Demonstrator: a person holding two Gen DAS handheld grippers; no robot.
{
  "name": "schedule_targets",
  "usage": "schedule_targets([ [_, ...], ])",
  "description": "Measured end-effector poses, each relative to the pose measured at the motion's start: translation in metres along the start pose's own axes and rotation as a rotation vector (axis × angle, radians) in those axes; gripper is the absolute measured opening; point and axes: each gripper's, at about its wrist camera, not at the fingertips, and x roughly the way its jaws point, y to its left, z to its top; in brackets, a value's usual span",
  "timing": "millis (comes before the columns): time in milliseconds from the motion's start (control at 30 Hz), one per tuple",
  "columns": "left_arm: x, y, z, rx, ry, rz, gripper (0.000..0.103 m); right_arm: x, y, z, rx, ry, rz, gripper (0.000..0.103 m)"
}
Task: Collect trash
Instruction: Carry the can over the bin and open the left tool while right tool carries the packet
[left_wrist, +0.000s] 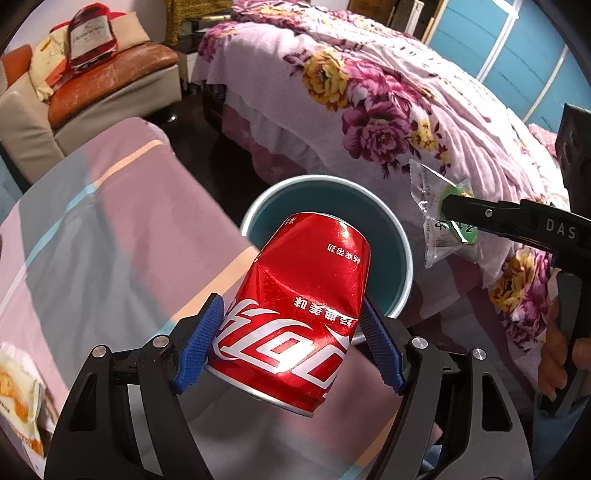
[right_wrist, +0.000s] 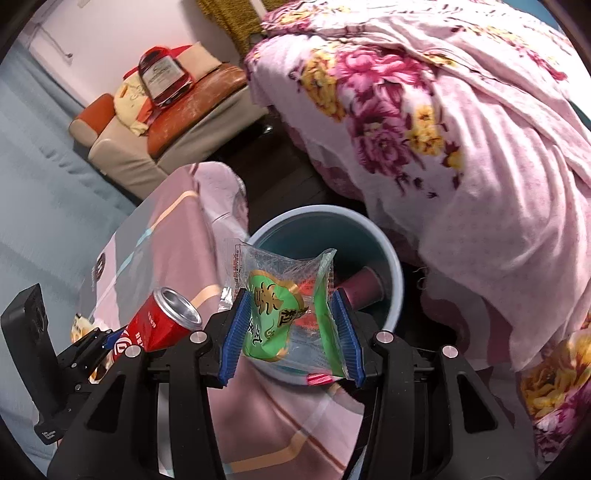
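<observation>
The left gripper (left_wrist: 291, 332) is clamping a dented red cola can (left_wrist: 295, 314) between its blue pads (left_wrist: 201, 343), which are pressing on the can's lower body from either side. The can is tilting forward, its top end pointing toward the round blue-rimmed bin (left_wrist: 402, 251) and overlapping the bin's near rim in the left wrist view. In the right wrist view the same can (right_wrist: 159, 325) is showing its open top and is sitting at the left of the bin (right_wrist: 395, 280), above the table's edge.

The right gripper (right_wrist: 291, 332) is pinching a crinkled clear wrapper with a green label (right_wrist: 280, 314) between its blue pads (right_wrist: 234, 336); the wrapper is bulging up and forward between them. It is hanging over the near rim of the bin, and a dark reddish cup (right_wrist: 364, 291) is lying inside the bin against its far right wall. From the left wrist camera the right gripper (left_wrist: 454, 210) is reaching in from the right edge, with the wrapper (left_wrist: 439, 218) held just beside the bin's right rim, in front of the bed's side. A hand (left_wrist: 557, 354) is gripping its handle at the right edge.

The bin is standing on the dark floor between the pink striped tablecloth (left_wrist: 110, 229) and the bed with a floral cover (left_wrist: 369, 96). A yellow-and-white packet (left_wrist: 22, 402) is lying at the table's left edge. Beyond, a sofa (left_wrist: 92, 92) is carrying cushions and a red bag (left_wrist: 90, 37).
</observation>
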Motion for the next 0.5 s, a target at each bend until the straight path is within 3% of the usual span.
schedule_targets([
  [500,0.038,-0.018,0.018,0.026,0.048,-0.034,0.075,0.012,-0.021,0.015,0.023,0.008,-0.033,0.044],
])
